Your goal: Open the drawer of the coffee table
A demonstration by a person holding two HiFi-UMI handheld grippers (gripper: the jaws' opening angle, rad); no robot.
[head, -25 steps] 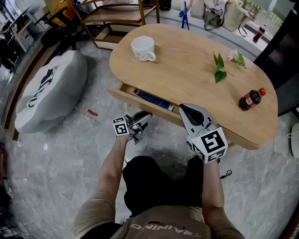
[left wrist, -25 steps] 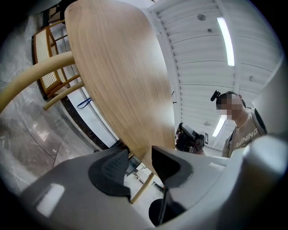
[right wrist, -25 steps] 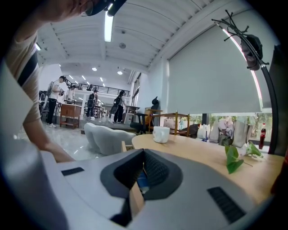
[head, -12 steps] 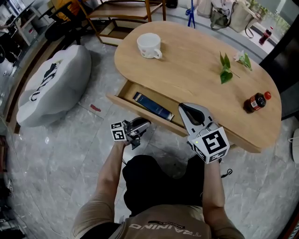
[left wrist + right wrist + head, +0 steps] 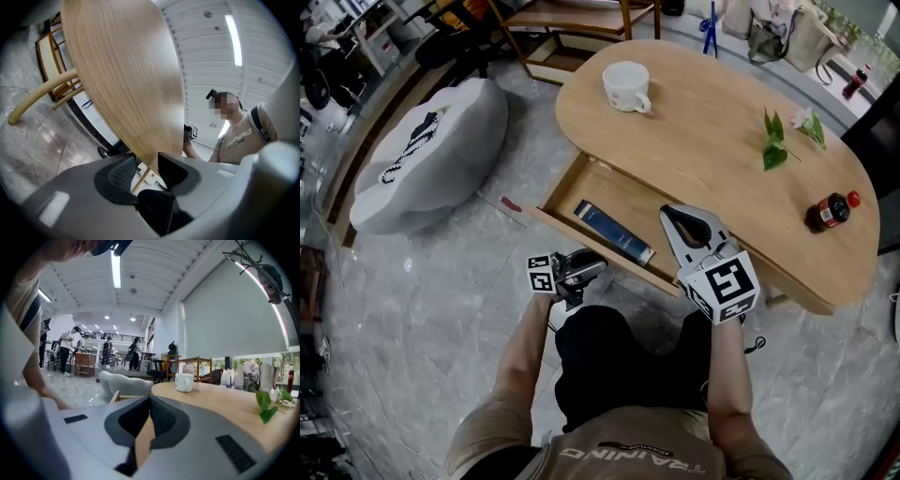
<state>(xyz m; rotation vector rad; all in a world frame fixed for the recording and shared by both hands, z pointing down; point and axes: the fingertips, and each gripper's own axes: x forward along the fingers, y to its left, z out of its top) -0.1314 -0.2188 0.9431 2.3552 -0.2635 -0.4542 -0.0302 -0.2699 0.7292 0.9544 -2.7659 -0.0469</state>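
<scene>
Head view is showing the drawer (image 5: 623,190) standing further out of the desk (image 5: 712,141) than a second ago, with its floor and the blue book (image 5: 614,232) now lying in plain sight. The opening is, I judge, well under way and perhaps nearly done. At the left of the frame, the grey cushion (image 5: 431,155) is lying on the floor (image 5: 441,281) well apart from the drawer's left corner, leaving open ground there. At lower centre, the left gripper (image 5: 583,267) is keeping its fingers (image 5: 123,173) part-closed on the drawer's front board (image 5: 572,234). Just right of it, the right gripper (image 5: 675,217) is pinching a thin wooden edge of the drawer between its fingers (image 5: 161,416), though I cannot tell which board. The person's legs (image 5: 609,366) are sitting near the front board, so pulling room is getting short. Further right on the desk, the cup (image 5: 625,87), leaves (image 5: 775,145) and bottle (image 5: 830,211) are standing clear of the drawer.
</scene>
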